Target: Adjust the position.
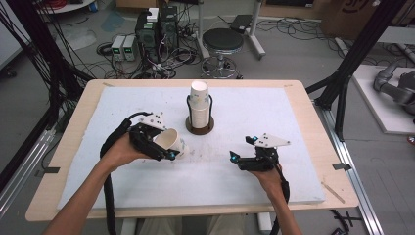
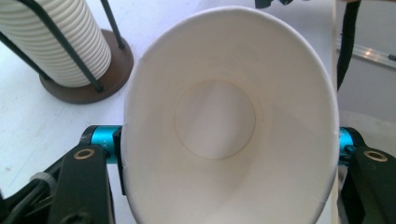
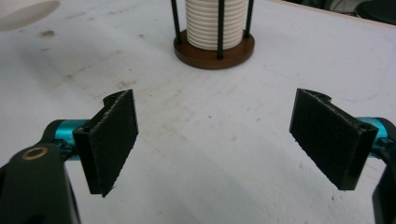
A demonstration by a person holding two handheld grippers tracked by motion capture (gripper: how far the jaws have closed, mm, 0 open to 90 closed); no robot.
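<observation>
**Left gripper holds a paper cup; right gripper waits with jaws apart**

At the left of centre in the high view, the left gripper point(image 1: 169, 152) is clamped on a white paper cup point(image 1: 171, 141), held just above the white mat point(image 1: 293, 112) with its mouth tipped back toward the person's hand. In the left gripper view the cup point(image 2: 229, 130) takes up most of the frame, its open mouth facing the camera and its round bottom visible deep inside; the two black jaws press on its wall at the lower left and lower right, and the rim is squeezed into an oval between them.

In the middle of the high view, above and to the right of the held cup, stands a cup holder point(image 1: 200, 128): a brown round base with thin black upright rods around a stack of cups point(image 1: 199, 100) that rises above the rods. The same holder point(image 2: 88, 86) sits in the upper left of the left gripper view, close beside the held cup, and at the top centre of the right gripper view point(image 3: 215, 49).

To the right of centre in the high view, the right gripper point(image 1: 242, 149) is low over the mat, well apart from the holder. The right gripper view shows its jaws spread wide with only bare mat between them, the padded fingers point(image 3: 114, 140) gripping nothing.
</observation>
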